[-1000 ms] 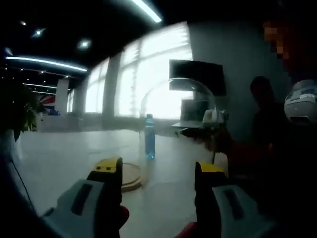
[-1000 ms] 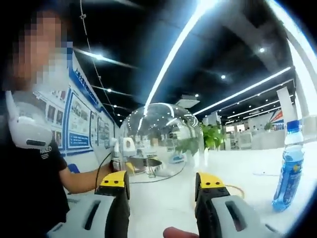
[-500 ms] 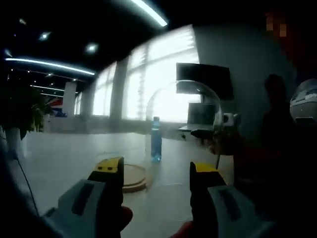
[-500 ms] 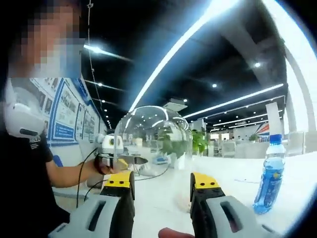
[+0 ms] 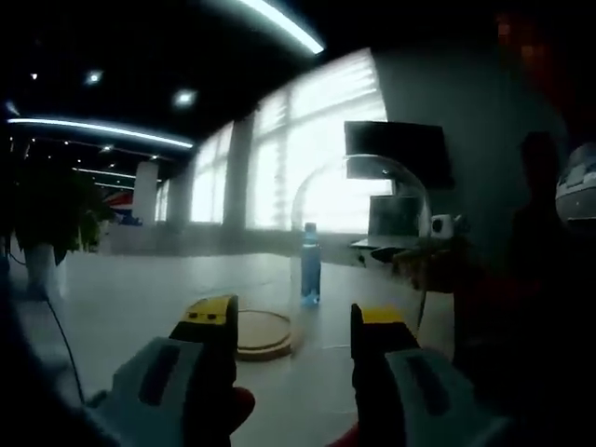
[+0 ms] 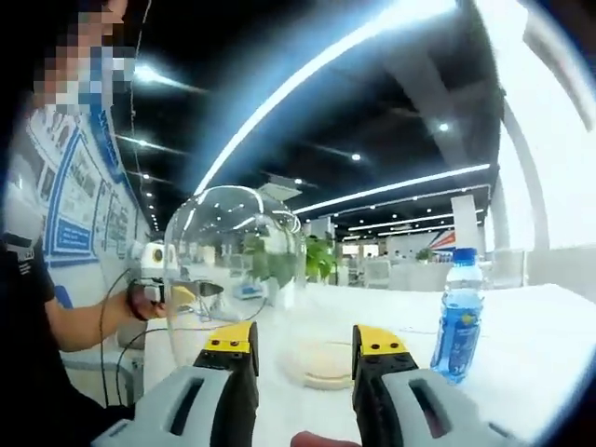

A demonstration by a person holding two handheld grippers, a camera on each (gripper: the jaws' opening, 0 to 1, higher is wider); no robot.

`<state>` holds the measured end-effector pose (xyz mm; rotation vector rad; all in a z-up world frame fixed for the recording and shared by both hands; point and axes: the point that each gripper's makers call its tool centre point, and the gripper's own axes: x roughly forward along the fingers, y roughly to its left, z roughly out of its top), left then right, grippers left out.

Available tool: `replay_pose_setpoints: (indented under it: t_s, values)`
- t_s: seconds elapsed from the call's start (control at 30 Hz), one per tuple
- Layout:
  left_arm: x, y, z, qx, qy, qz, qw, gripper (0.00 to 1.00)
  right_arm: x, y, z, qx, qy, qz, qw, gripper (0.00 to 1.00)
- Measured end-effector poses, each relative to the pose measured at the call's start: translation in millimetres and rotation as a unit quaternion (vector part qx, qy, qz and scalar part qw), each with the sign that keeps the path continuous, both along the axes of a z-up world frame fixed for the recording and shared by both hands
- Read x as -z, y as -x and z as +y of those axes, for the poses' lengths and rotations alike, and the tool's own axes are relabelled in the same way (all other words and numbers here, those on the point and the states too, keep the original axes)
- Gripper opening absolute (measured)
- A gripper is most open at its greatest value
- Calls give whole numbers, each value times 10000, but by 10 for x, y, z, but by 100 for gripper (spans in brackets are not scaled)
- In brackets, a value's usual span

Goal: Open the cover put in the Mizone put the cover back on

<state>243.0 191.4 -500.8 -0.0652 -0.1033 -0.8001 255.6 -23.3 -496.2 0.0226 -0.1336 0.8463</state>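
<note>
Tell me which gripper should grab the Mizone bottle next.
Right, probably: the Mizone bottle stands near, unobstructed beside its open right gripper; the left gripper view sees it through the glass cover.

one clear dome cover (image 6: 235,270) is in the room. one blue mizone bottle (image 6: 458,318) stands on the one white counter (image 6: 559,354). one round wooden base (image 6: 321,361) lies on that counter. two grippers are up, the right gripper (image 6: 300,343) and the left gripper (image 5: 292,321), each with two yellow-tipped fingers (image 6: 231,337). one potted plant (image 5: 47,219) stands at the far side.
</note>
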Motion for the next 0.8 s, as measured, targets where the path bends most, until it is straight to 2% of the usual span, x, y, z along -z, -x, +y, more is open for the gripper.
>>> replay_pose_setpoints:
  t_s: [0.23, 0.4, 0.43, 0.47, 0.5, 0.6, 0.7, 0.8]
  values:
    - [126, -69, 42, -67, -96, 71, 9999, 43, 40, -14, -60, 201, 103, -56, 9997, 33]
    - [294, -138, 22, -72, -235, 219, 9995, 46, 212, -170, -187, 672, 78, 179, 9975, 34]
    - [324, -151, 27, -97, -284, 194, 9994, 47, 252, -193, -210, 734, 57, 242, 9970, 34]
    - [325, -168, 39, -151, -372, 52, 9992, 50, 279, -198, -217, 735, 48, 249, 9970, 34]
    - [309, -183, 46, -202, -365, -67, 9991, 52, 302, -201, -229, 757, 32, 262, 9968, 33]
    - [355, -229, 31, -166, -341, 17, 9993, 59, 348, -244, -316, 1007, -28, 283, 9945, 27]
    - [436, -295, 57, -272, -348, 104, 9990, 60, 419, -314, -430, 1313, 292, 153, 9908, 22]
    - [475, -366, 133, -450, 12, 301, 9985, 58, 490, -387, -486, 1476, 423, 183, 9880, 22]
